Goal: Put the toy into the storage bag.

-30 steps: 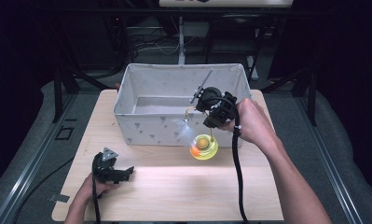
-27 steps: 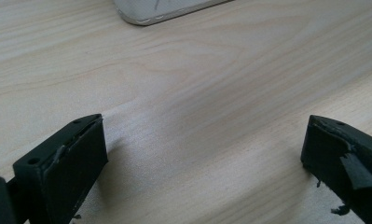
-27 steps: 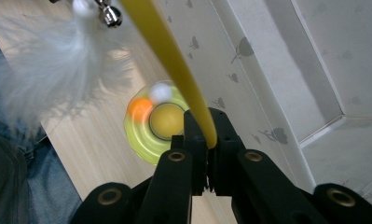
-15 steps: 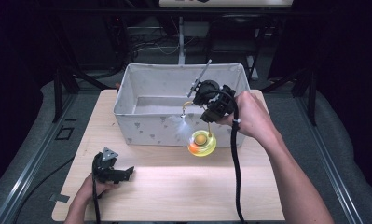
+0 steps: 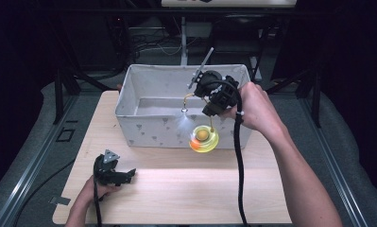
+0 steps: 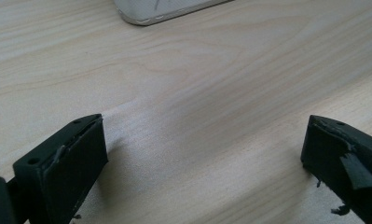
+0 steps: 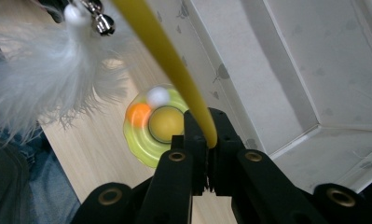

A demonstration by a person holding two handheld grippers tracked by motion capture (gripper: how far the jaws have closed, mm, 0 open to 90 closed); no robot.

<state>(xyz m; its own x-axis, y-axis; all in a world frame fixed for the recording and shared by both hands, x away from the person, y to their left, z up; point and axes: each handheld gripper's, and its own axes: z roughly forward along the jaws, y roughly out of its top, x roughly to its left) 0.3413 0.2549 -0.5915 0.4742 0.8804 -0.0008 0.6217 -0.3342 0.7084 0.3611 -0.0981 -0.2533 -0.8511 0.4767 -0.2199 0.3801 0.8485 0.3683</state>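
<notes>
The right gripper has its jaws pinched tight on the yellow wand of a cat toy. In the right gripper view the wand's long axis runs up and to the left, straight away from the jaws, to a small bell and a tuft of white feathers at its far end. Below the jaws hangs the toy's round yellow-green base, with an orange ball and a white ball in its ring; in the high view it hangs in front of the front wall of the white fabric box. That box bears small grey printed marks, no writing that can be read.

The left gripper rests low on the wooden table at its near left, well apart from the toy, jaws spread wide with nothing between them.
</notes>
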